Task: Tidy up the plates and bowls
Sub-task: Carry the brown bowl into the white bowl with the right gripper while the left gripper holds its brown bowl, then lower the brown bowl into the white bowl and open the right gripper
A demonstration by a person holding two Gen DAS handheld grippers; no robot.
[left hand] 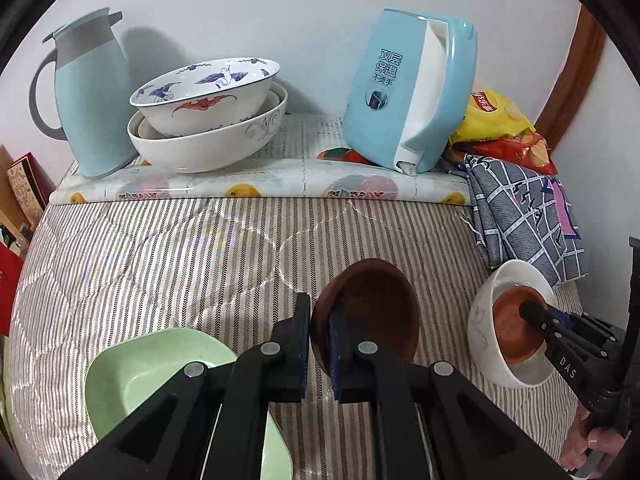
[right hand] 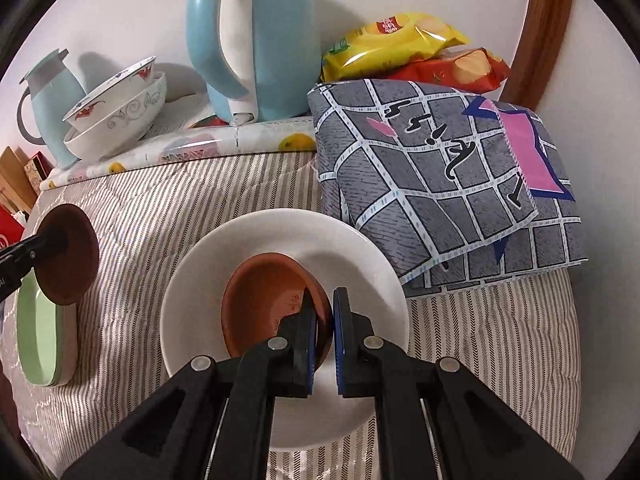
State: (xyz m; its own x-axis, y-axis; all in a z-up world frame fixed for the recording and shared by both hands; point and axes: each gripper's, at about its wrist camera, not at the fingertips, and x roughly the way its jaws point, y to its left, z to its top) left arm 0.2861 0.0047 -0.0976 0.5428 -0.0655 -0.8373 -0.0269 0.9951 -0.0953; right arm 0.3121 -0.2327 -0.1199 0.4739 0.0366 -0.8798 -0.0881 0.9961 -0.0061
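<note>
Our left gripper is clamped on the rim of a dark brown dish, holding it tilted on edge above the striped quilt. Our right gripper pinches the near rim of a second brown dish, which sits inside the white bowl.

Just left of the held dish lies the green plate. We judge the sorting roughly halfway: one brown dish is nested, the other is not yet placed, and the green plate lies apart.

Behind, on the fruit-print cloth, stand stacked patterned bowls, a thermos jug and a blue kettle, with snack bags and folded checked fabric against the pale wall.
</note>
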